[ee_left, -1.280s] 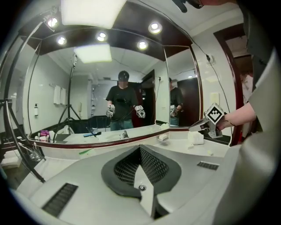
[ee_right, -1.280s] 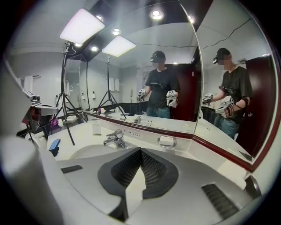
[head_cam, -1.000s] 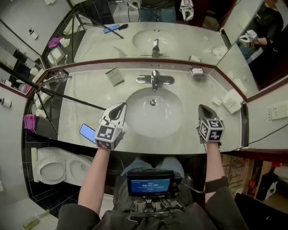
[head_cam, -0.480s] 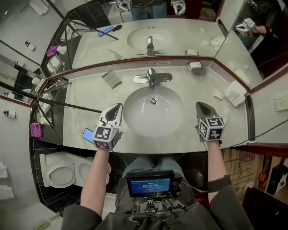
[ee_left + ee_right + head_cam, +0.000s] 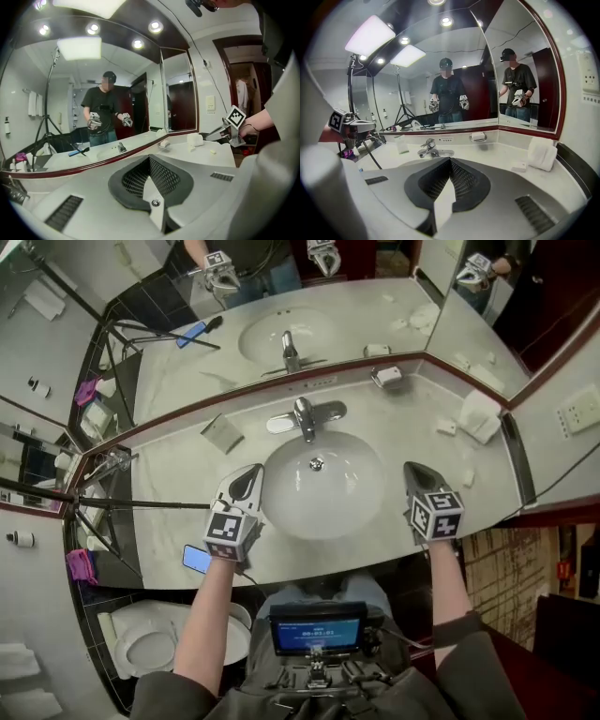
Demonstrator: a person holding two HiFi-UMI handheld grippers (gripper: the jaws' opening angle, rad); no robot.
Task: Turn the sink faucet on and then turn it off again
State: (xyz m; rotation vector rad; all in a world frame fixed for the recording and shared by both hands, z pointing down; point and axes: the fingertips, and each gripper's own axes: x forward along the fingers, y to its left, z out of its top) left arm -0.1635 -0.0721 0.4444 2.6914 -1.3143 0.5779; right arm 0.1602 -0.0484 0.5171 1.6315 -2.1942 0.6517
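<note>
Clenched shut on nothing at the left gripper [image 5: 246, 474], jaws pressed together above the left rim of the sink basin [image 5: 349, 507]. Closed and empty likewise at the right gripper [image 5: 417, 471], poised over the countertop [image 5: 450, 460] just right of the bowl. Well ahead of both, at the back of the basin below the mirror: the chrome faucet [image 5: 303, 416], single lever on top, spout toward the bowl, no water visibly running. Judged as the approach, with the turning-on not yet begun. Lead with the right gripper alone, since it is already aimed nearly straight at the faucet in its own view. Keep the jaws together and use the tip as a blunt finger under the lever's front end, lifting gently; open and pinch the lever only if it resists. Cross the bowl slowly, avoid knocking the spout, and stop at first flow before pressing back down. Hold the left gripper aside, clear of the phone [image 5: 196, 559] at the counter's front edge. Steer clear of the soap dish [image 5: 385, 376] and folded towel [image 5: 480, 415].
</note>
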